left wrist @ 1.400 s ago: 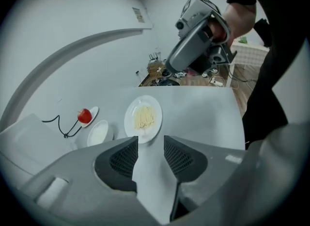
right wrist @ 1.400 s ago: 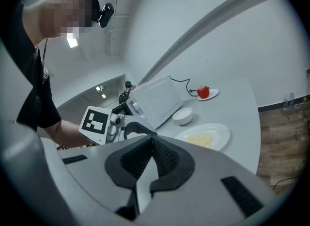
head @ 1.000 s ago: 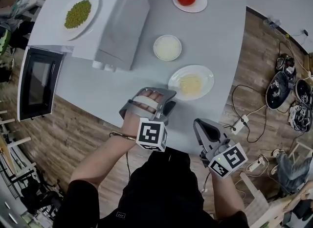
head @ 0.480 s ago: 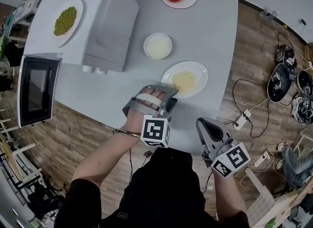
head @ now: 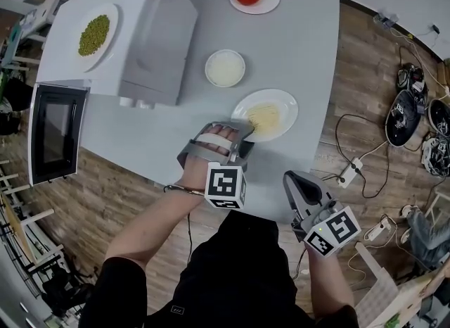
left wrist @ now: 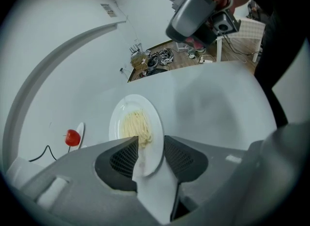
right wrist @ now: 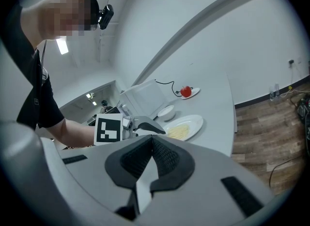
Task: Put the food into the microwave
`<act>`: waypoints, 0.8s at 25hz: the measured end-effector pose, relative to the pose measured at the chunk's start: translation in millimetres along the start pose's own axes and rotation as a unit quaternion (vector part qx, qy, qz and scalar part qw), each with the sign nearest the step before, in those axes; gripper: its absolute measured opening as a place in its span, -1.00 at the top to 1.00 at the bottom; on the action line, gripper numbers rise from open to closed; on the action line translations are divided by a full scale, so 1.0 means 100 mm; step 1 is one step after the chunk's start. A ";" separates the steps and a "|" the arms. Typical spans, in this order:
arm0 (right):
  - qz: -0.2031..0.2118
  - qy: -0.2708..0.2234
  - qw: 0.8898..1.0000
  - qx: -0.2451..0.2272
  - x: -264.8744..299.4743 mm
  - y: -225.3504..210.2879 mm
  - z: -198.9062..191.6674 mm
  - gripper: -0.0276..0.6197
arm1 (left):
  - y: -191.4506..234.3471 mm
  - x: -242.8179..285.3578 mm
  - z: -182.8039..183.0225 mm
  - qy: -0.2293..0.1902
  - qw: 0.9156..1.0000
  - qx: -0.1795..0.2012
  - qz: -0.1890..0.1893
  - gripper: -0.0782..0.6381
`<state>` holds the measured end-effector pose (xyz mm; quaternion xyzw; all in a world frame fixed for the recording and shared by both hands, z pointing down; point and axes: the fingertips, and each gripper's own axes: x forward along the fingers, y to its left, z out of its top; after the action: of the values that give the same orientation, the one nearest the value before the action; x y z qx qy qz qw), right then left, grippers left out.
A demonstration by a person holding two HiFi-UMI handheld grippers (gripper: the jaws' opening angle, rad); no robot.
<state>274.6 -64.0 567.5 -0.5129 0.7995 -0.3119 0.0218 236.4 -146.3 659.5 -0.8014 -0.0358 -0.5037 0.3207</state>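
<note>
Bright, even light, soft shadow under my left gripper [head: 242, 135]; both gripper views warp and darken at edges.

table [head: 313, 66]: pale grey, upper centre | floor [head: 365, 94]: brown wood planks, right and lower left | power strip [head: 346, 176]: white, on floor right of centre, black cables [head: 349, 126] looping above it | dark gear pile [head: 413, 115]: right edge | pale wooden chair [head: 383, 288]: lower right corner | dark metal frames [head: 28, 263]: lower left
</note>
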 end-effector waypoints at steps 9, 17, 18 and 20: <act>-0.002 0.002 1.000 0.005 -0.05 -0.01 -0.03 0.87 | -0.02 0.06 0.01 0.009 0.998 0.046 0.040 0.63; 0.007 0.005 1.000 0.004 -0.05 0.05 -0.05 0.87 | -0.06 0.07 0.04 0.012 0.997 0.044 0.056 0.64; 0.008 0.005 1.000 0.003 -0.05 0.06 -0.04 0.87 | -0.11 0.05 0.03 0.012 0.997 0.042 0.057 0.64; 0.010 0.007 1.000 0.001 -0.07 0.08 -0.04 0.87 | -0.18 -0.02 0.02 0.010 0.997 0.041 0.065 0.65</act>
<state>269.9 -54.3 564.8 -0.5023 0.8044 -0.3165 0.0197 230.5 -130.6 665.9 -0.7829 -0.0008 -0.4878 0.3862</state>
